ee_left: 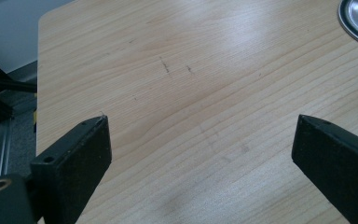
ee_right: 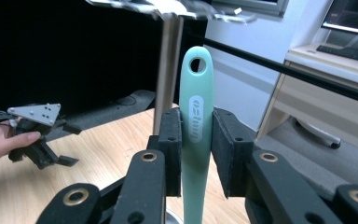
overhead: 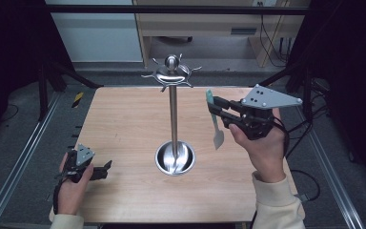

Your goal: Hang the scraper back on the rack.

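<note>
In the high view, the right gripper (overhead: 213, 106) is seen right of the centre of the frame, held in the person's right hand (overhead: 263, 145) above the wooden table (overhead: 124, 124). A mint-green utensil (overhead: 215, 121) is clamped between its jaws. The utensil hangs almost upright, with the handle end at the top and a flat metal blade at the bottom, and it is lifted clear of the table. In the right gripper view, the green handle (ee_right: 196, 135) is seen pressed between the two black pads, and the hanging hole of the handle stands above them.

A metal stand (overhead: 173, 114) is placed at the centre of the high view. It has a round base like a bowl, a thin upright pole and a crown of hooks at the top. The utensil is just to the right of the pole, well below the hooks, and is not touching it.

The left gripper (overhead: 100, 170) is seen in the lower left of the high view, low over the table. In the left gripper view its jaws are spread wide, and only bare wood is between them.
</note>
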{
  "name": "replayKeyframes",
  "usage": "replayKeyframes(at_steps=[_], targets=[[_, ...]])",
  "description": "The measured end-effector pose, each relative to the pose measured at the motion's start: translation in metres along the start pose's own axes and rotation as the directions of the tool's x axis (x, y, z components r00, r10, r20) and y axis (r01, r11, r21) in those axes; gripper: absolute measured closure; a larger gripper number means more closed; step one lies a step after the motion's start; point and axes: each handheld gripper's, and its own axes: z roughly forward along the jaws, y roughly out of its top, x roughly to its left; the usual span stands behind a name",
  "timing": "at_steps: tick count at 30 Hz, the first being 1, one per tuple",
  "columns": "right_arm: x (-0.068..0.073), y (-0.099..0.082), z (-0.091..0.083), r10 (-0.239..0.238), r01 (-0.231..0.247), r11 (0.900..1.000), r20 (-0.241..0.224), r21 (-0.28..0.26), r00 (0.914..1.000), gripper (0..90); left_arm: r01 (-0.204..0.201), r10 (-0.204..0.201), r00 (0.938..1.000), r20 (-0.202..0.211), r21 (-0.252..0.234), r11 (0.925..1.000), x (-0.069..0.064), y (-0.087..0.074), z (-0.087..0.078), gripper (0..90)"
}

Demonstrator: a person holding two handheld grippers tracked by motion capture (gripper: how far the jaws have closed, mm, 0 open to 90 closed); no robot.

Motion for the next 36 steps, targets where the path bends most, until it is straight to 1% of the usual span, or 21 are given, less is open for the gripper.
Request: replayKeyframes(at_steps=[4,5,7,13,20,23,27,29,32,36], targets=[[0.005,0.003,-0.001,-0.003,0.003,0.9999,-0.004,-0.017,1.0,74.3,0.004,-0.004,1.0,-0.003,-0.003,1.0,0.001,0.0,-0.001,4.5],[0.005,0.003,-0.001,-0.003,0.003,0.9999,-0.004,-0.017,1.0,74.3,0.004,-0.004,1.0,-0.004,-0.003,1.0,0.001,0.0,-0.001,4.5],[0.005,0.003,-0.001,0.004,-0.004,0.9996,-0.02,-0.027,0.9998,74.2,0.0,0.0,1.0,-0.005,-0.001,1.0,0.0,0.0,0.0,4.5],[0.008,0.004,-0.002,0.006,-0.007,0.9992,-0.021,-0.04,0.9998,74.3,-0.003,0.003,1.0,-0.002,0.0,1.0,0.0,0.001,0.001,4.5],[0.011,0.008,-0.004,0.015,-0.018,0.9979,-0.046,-0.062,0.9988,74.2,-0.002,0.002,1.0,-0.002,0.001,1.0,0.0,0.0,0.0,4.5],[0.012,0.009,-0.003,0.017,-0.02,0.9978,-0.047,-0.063,0.9988,74.2,-0.006,0.006,1.0,-0.002,0.003,1.0,0.0,0.0,0.001,4.5],[0.011,0.013,0.001,0.024,-0.029,0.9971,-0.064,-0.07,0.9976,74.2,-0.007,0.007,1.0,-0.004,0.005,1.0,0.0,0.0,0.001,4.5],[0.012,0.015,0.004,0.024,-0.029,0.9975,-0.07,-0.065,0.9972,74.2,-0.006,0.006,1.0,-0.004,0.005,1.0,0.0,0.0,0.0,4.5],[0.013,0.018,0.007,0.024,-0.029,0.9976,-0.073,-0.063,0.997,74.2,-0.008,0.008,0.9999,-0.007,0.006,1.0,0.0,0.0,0.0,4.5],[0.011,0.022,0.008,0.028,-0.032,0.9972,-0.063,-0.068,0.9976,74.2,-0.007,0.007,0.9999,-0.007,0.006,1.0,0.0,0.0,0.0,4.5]])
